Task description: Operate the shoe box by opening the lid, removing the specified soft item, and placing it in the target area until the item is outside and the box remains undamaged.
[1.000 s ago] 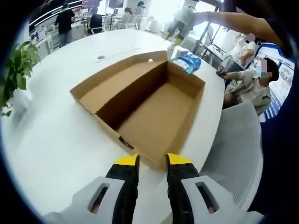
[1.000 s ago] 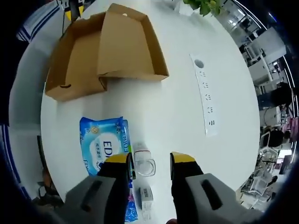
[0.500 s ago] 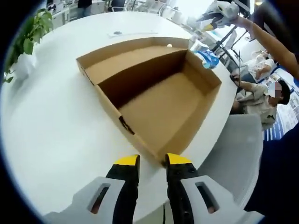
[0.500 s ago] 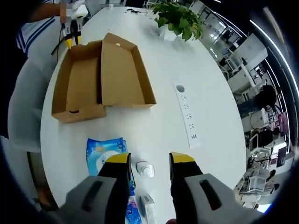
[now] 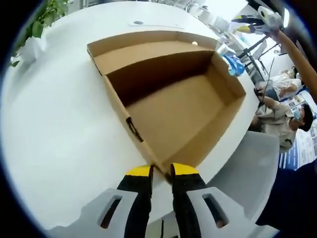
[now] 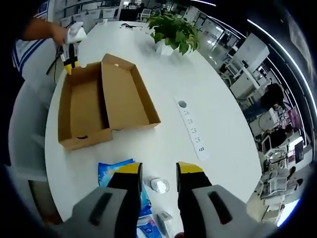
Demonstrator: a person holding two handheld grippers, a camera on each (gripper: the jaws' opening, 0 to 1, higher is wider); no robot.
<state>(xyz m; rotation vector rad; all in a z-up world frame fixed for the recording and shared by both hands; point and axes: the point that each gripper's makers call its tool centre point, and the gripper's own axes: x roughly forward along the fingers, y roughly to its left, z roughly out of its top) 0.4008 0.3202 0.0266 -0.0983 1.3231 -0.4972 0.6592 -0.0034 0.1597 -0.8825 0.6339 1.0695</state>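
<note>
The brown cardboard shoe box (image 5: pixel 183 114) lies open and empty on the white table, its lid (image 5: pixel 143 52) folded back flat. My left gripper (image 5: pixel 161 171) is open, its jaws narrowed, with the box's near corner between the yellow tips. In the right gripper view the box (image 6: pixel 84 109) lies far off, with the left gripper (image 6: pixel 69 57) at its far corner. My right gripper (image 6: pixel 159 168) hangs open above a blue pack of wipes (image 6: pixel 116 171) lying on the table outside the box. The same pack (image 5: pixel 233 63) lies beyond the box in the left gripper view.
A small clear lidded cup (image 6: pixel 159 185) and another small item (image 6: pixel 163 218) lie beside the pack. A white power strip (image 6: pixel 190 133) and a potted plant (image 6: pixel 173 29) stand on the table. A grey chair (image 5: pixel 242 168) and a seated person (image 5: pixel 292 114) are at the table's edge.
The left gripper has come up to the box's near corner and its jaws have narrowed. The right gripper has lifted away from the wipes, so the pack and the cup look smaller.
</note>
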